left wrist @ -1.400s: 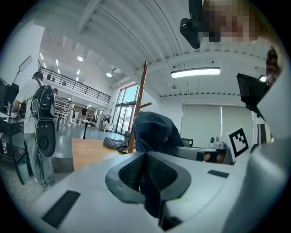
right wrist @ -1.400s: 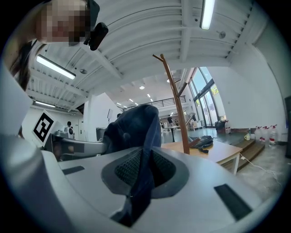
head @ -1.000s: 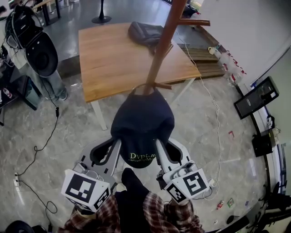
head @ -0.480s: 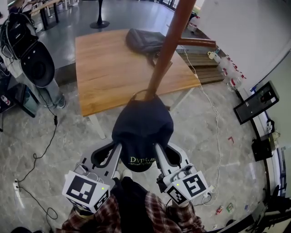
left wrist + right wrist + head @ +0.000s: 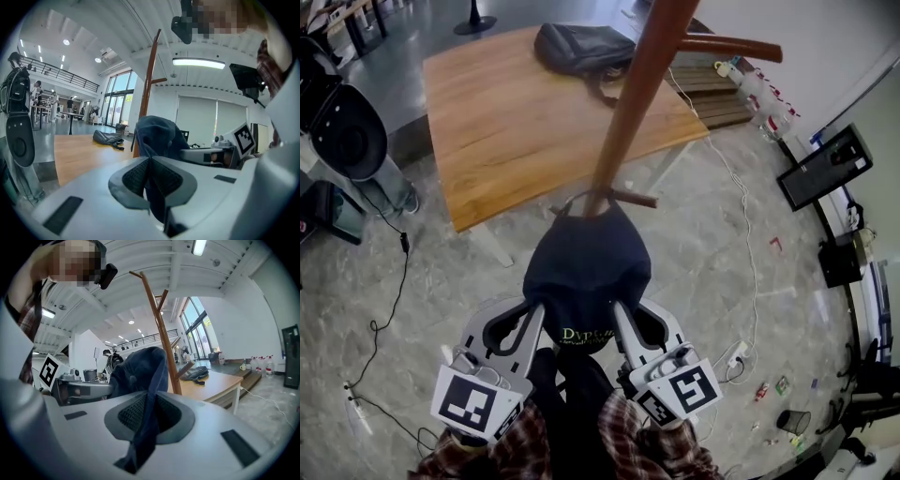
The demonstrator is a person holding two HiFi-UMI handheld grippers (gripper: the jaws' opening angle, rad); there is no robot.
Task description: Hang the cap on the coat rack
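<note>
A dark navy cap [image 5: 586,267] with yellow lettering on its brim is held up between both grippers, close against the brown wooden pole of the coat rack [image 5: 633,94]. My left gripper [image 5: 536,314] is shut on the cap's left edge [image 5: 152,187]. On the other side my right gripper [image 5: 619,312] is shut on its right edge [image 5: 145,427]. The cap's back strap loops by a short wooden peg [image 5: 633,199] on the pole; whether it rests on the peg I cannot tell. A longer peg [image 5: 731,47] sticks out higher up.
A wooden table [image 5: 516,112] stands behind the rack with a grey bag [image 5: 581,49] on it. A black chair [image 5: 342,131] is at the left. Cables [image 5: 384,300] trail over the marble floor. A dark monitor [image 5: 825,169] lies at the right.
Both grippers and the cap have shifted slightly left and nearer to the pole; the view has tilted, so the table and the bag sit higher in frame.
</note>
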